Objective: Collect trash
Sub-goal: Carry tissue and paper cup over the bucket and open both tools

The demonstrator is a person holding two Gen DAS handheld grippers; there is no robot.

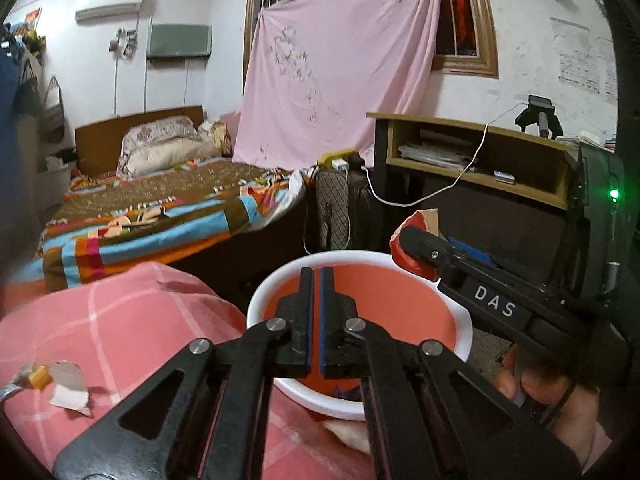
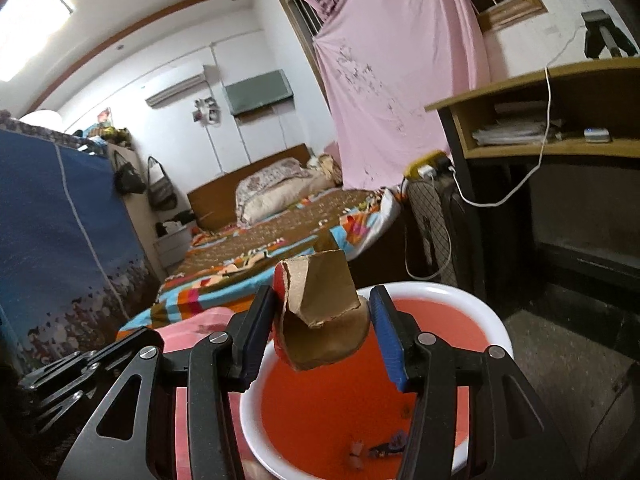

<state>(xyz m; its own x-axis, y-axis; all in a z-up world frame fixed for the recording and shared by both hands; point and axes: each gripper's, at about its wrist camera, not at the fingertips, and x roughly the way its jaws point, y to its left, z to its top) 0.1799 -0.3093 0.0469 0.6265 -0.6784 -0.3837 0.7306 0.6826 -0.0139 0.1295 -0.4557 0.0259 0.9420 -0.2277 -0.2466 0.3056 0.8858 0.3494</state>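
A white-rimmed bin [image 1: 256,308] with a red inside stands right in front of both grippers, its rim [image 2: 496,332] close below the right fingers. My right gripper [image 2: 322,292] is shut on a torn piece of brown cardboard with a red face [image 2: 320,320] and holds it above the bin's mouth. In the left wrist view that same cardboard [image 1: 416,240] sticks out at the right gripper's tip. My left gripper [image 1: 317,270] is shut and holds nothing, its fingers over the bin's near rim. Small scraps [image 2: 384,446] lie at the bin's bottom.
Torn paper scraps [image 1: 68,388] and a yellow bit [image 1: 40,376] lie on the pink checked blanket [image 1: 132,320] left of the bin. A bed [image 1: 160,208] fills the far left. A fan [image 1: 336,208] and a wooden desk [image 1: 480,160] stand at the right.
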